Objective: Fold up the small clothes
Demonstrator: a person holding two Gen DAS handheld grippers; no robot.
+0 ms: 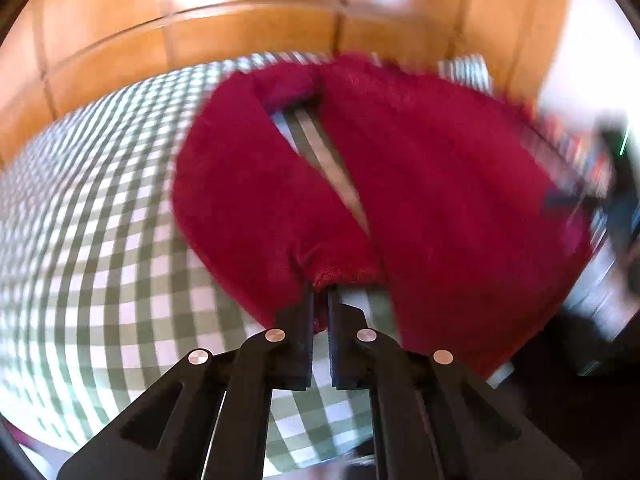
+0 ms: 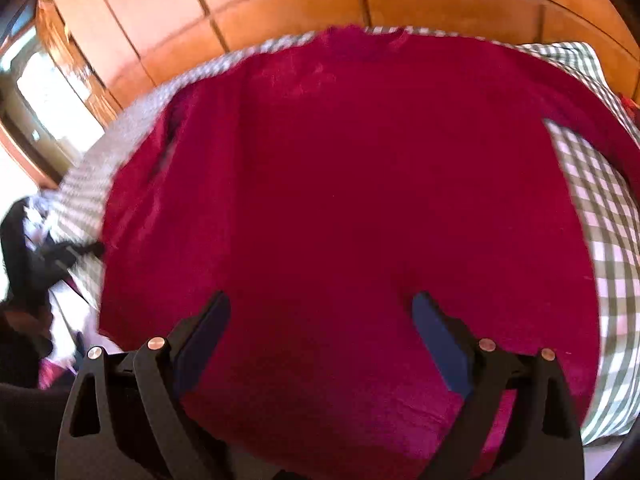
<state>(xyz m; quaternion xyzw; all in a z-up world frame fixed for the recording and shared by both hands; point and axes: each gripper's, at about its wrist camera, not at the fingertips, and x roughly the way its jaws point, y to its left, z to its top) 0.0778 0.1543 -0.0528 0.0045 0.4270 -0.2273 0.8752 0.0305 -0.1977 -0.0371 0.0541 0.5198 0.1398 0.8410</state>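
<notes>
One red sweater point(image 1: 440, 184) spread on checked tabletop point(image 1: 100, 240); sleeve cuff point(image 1: 340, 272) pinched in left gripper point(image 1: 320, 320) fingers; right gripper point(image 2: 320, 320) fingers wide, empty, above sweater.

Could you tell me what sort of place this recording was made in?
Probably a home bedroom: a red garment lies on a green checked cover, perhaps a bed, before wooden panelled cupboard doors.
</notes>
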